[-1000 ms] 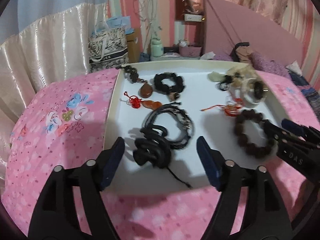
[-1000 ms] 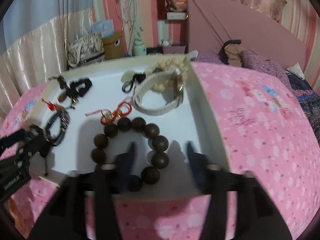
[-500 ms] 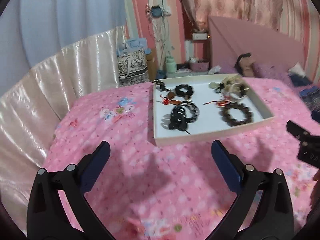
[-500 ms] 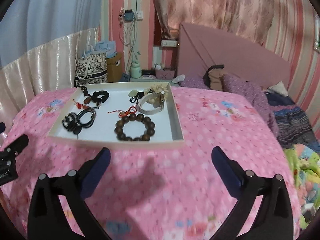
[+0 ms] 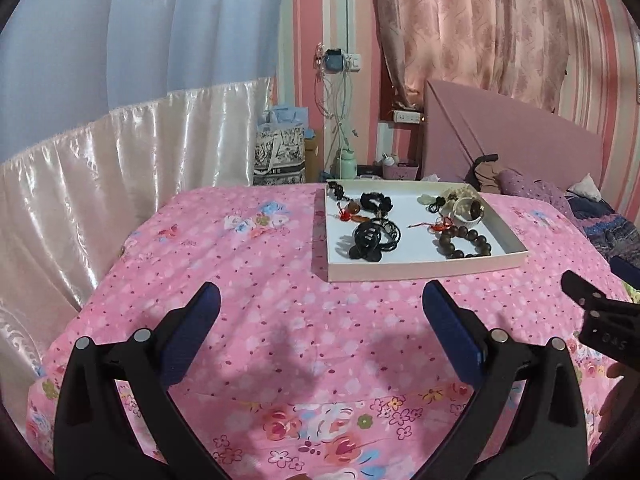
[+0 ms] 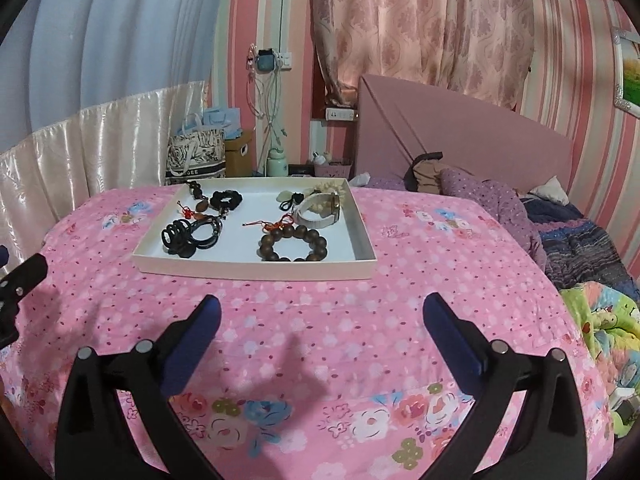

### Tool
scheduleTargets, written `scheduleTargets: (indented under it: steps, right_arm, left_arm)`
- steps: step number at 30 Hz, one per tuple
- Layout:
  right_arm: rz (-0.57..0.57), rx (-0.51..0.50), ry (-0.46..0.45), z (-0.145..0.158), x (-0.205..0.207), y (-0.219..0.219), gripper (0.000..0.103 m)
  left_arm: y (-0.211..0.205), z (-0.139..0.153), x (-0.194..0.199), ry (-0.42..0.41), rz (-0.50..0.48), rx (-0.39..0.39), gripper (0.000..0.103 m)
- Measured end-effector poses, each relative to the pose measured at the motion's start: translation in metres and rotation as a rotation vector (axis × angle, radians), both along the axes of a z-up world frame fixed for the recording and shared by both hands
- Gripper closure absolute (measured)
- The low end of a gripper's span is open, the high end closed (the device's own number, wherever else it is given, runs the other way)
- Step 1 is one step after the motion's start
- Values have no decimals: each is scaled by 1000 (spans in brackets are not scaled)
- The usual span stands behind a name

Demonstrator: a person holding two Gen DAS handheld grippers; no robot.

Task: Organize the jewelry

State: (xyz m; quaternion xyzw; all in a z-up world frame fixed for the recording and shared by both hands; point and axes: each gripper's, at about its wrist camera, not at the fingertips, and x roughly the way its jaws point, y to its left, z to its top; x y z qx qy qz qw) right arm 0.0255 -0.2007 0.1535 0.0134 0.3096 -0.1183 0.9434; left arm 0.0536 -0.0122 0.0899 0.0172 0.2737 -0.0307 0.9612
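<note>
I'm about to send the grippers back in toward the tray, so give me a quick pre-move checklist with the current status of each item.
1. Left gripper open and holding nothing: ok.
2. Right gripper open and holding nothing: ok.
3. Tray lying flat on the pink bedspread, fully in both views: ok.
4. Bedspread between both grippers and the tray free of objects: ok.
5. Wooden bead bracelet lying apart from the black hair claw, each with room around it: ok.
6. White watch free of the pale bead bracelet behind it: cannot tell, they overlap in both views.
</note>
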Motion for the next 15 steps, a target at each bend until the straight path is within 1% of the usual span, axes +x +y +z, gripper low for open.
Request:
scheduleTargets:
  steps: [3, 6, 10, 13, 15]
  right_arm:
    - [10, 37, 7, -3, -2, -1, 2]
    - [20, 47, 14, -7, -2, 1, 2]
    - [9, 19, 17, -10, -2, 2, 2]
    - [-20, -12, 5, -11, -2, 1, 2]
    - [-28, -13, 7, -11, -1, -1, 2]
  left_arm:
    - [3, -9, 6, 47, 4, -18, 3]
    - [2, -14, 8, 60, 13, -12, 3]
    - [2, -15, 8, 55, 18, -11, 3]
    - [0, -17, 8, 52, 25, -1, 3]
    - [0, -17, 8, 55, 21, 0, 3]
